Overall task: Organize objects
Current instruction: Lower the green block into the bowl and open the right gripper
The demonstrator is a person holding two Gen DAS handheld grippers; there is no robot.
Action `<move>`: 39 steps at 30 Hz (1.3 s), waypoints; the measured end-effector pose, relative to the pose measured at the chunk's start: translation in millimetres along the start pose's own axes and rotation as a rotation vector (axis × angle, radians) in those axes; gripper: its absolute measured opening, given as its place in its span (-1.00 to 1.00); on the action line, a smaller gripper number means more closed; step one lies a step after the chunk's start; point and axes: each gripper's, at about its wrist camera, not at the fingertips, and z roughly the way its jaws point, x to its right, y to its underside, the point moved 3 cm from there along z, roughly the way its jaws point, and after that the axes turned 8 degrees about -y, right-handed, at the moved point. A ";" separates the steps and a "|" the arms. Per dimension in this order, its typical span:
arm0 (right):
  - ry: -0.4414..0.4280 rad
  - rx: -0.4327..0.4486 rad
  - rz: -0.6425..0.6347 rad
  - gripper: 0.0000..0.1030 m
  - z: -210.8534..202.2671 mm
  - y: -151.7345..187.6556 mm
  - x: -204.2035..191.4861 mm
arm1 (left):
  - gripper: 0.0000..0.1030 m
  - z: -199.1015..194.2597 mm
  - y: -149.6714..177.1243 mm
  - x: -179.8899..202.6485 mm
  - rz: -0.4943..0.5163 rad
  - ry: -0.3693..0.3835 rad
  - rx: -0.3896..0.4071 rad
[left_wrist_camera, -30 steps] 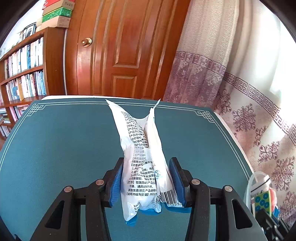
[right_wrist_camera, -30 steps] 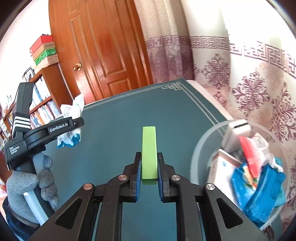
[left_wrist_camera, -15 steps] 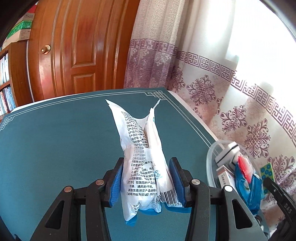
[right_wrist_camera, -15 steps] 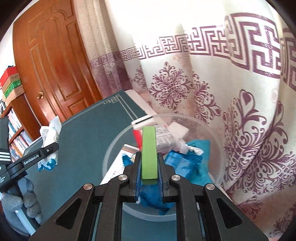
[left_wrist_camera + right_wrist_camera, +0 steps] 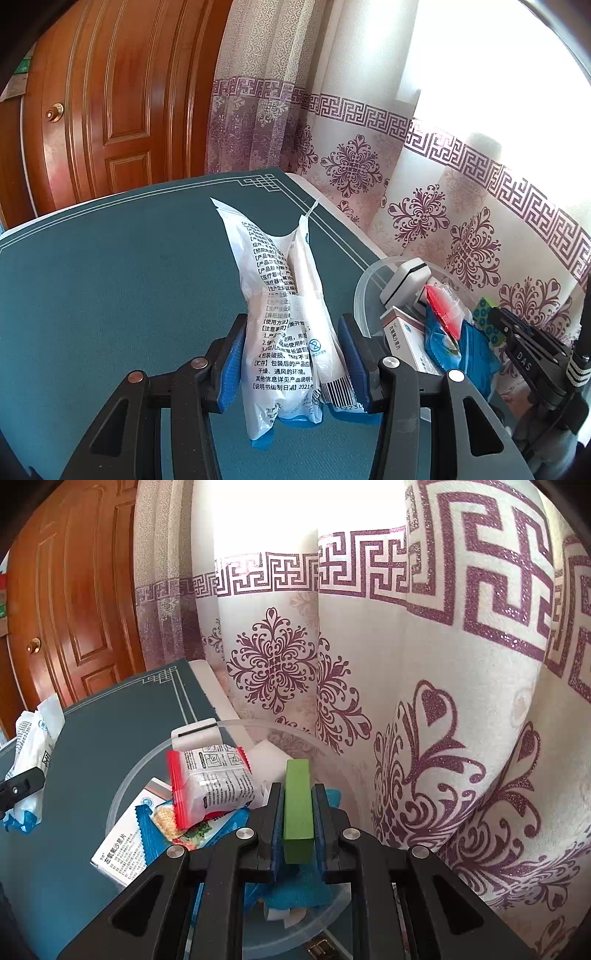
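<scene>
Right claw (image 5: 298,829), clamped on the green block (image 5: 297,806), hangs over the clear bin (image 5: 122,794) at the tabletop's right edge; releasing comes next. Left claw (image 5: 291,363) grips the white packet (image 5: 288,317) nearby.

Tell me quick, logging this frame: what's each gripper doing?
Left gripper: shut on the white packet.
Right gripper: shut on the green block, over the bin.

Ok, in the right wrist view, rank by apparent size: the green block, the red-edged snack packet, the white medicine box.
As they look, largest to smallest:
1. Red-edged snack packet
2. White medicine box, partly covered, so unsure against the packet
3. Green block, in the right gripper, nearest the camera, so probably smaller still
</scene>
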 end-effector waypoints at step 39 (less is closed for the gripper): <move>-0.094 0.052 -0.113 -0.63 -82.9 35.6 -7.2 | 0.00 -9.1 20.1 74.1 0.118 0.249 -0.068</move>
